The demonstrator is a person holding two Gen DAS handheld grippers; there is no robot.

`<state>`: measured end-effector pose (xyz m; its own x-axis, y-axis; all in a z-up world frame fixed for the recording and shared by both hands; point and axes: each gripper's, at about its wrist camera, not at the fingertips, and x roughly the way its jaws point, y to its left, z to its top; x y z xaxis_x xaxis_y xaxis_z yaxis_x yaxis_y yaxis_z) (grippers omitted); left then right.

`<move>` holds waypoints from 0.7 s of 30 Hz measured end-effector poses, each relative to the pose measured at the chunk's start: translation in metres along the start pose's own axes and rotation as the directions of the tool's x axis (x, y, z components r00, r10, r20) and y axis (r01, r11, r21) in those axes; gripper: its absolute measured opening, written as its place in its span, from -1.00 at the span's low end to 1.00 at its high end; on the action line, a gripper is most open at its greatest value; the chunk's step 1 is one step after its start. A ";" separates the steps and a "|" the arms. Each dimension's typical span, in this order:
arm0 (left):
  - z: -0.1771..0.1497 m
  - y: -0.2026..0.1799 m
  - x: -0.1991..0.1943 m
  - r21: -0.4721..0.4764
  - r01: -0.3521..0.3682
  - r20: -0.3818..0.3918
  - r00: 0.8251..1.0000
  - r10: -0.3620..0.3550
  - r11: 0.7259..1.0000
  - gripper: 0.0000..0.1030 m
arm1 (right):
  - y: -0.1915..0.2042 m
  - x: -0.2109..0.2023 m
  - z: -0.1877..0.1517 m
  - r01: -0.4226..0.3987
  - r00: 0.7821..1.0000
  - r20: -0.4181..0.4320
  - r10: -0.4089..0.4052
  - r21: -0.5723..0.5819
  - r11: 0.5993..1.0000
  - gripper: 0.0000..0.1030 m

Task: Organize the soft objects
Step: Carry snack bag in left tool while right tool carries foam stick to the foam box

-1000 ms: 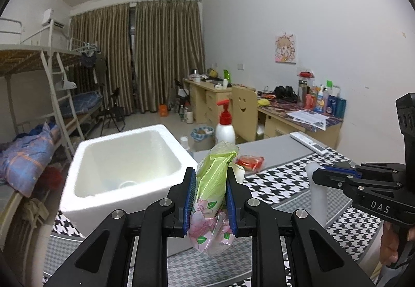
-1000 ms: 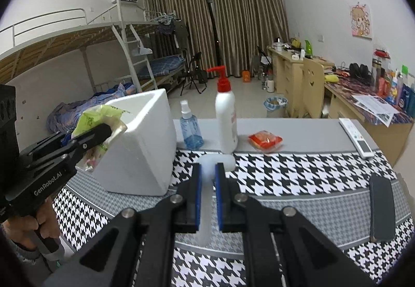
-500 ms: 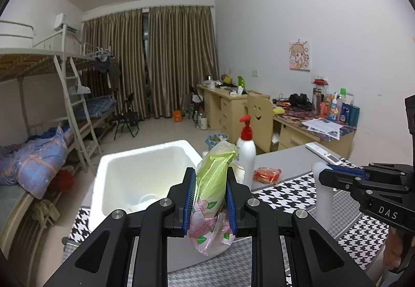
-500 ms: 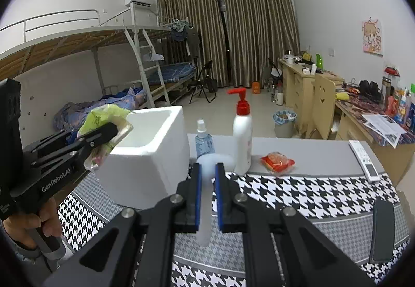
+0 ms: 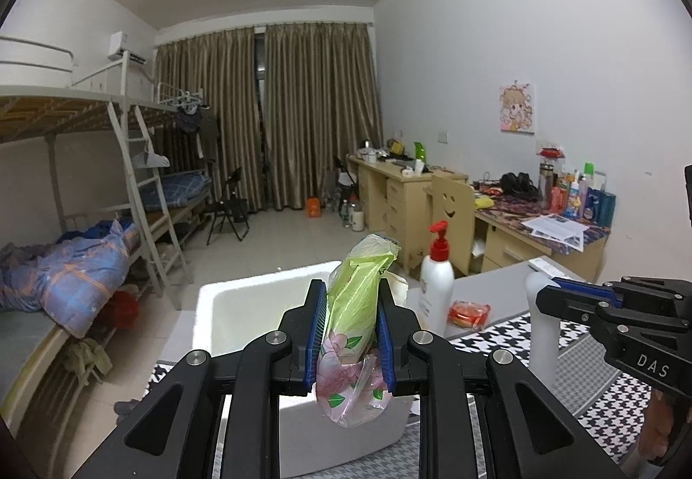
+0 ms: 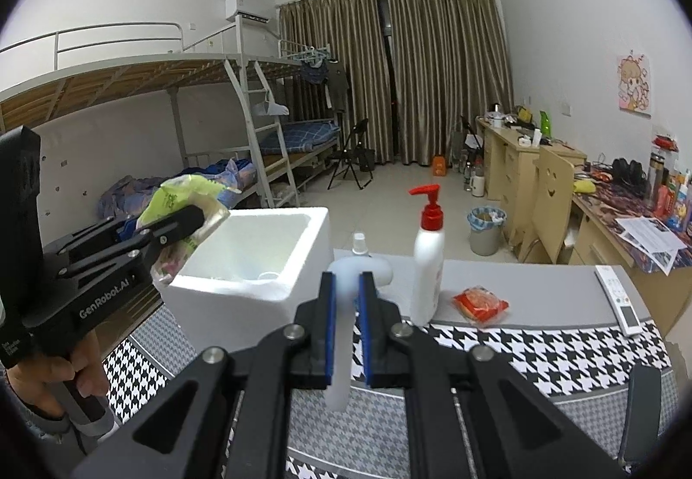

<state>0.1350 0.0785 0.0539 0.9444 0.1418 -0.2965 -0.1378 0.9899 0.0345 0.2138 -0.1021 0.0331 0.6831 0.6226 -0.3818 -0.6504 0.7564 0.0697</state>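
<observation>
Two soft things held above the table, one in each of your grippers.

Your left gripper (image 5: pixel 349 332) is closed tight on one tissue pack (image 5: pixel 352 319), a crinkled plastic bag, green at the top and pink-flowered below, held upright over the near edge of the one white foam box (image 6: pixel 255 262). Your right gripper (image 6: pixel 346 332) pinches one pale, translucent white piece (image 6: pixel 344 306) with a rounded top that hangs down between its blue pads; you hold it just right of the box, above the houndstooth cloth (image 6: pixel 540 353). Behind stand one pump bottle (image 6: pixel 428 258) and one spray bottle (image 6: pixel 358 243), with one red packet (image 6: pixel 480 301) beside them and one remote (image 6: pixel 618 299) well to the right.
</observation>
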 end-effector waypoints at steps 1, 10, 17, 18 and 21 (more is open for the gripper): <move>0.000 0.002 0.000 -0.003 -0.008 0.001 1.000 0.008 1.000 -0.54 | 0.001 0.001 0.001 -0.005 1.000 0.001 0.005 0.002 1.000 -0.76; -0.001 0.015 0.002 -0.013 -0.071 0.003 0.997 0.071 0.997 -0.54 | 0.010 0.013 0.008 -0.046 0.999 -0.011 0.045 -0.008 0.999 -0.76; 0.000 0.019 0.007 -0.021 -0.100 -0.011 0.995 0.100 0.995 -0.54 | 0.021 0.019 0.015 -0.069 0.998 -0.009 0.069 -0.026 0.997 -0.76; 0.000 0.020 0.008 -0.022 -0.104 -0.013 0.995 0.103 0.994 -0.54 | 0.022 0.021 0.016 -0.071 0.997 -0.012 0.071 -0.027 0.997 -0.76; -0.001 0.022 0.011 -0.025 -0.112 -0.022 0.993 0.112 0.993 -0.54 | 0.026 0.025 0.018 -0.076 0.997 -0.020 0.076 -0.029 0.997 -0.76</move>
<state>0.1419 0.1017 0.0503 0.9164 0.2514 -0.3113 -0.2505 0.9671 0.0435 0.2201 -0.0634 0.0418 0.6252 0.6738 -0.3938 -0.7100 0.7005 0.0715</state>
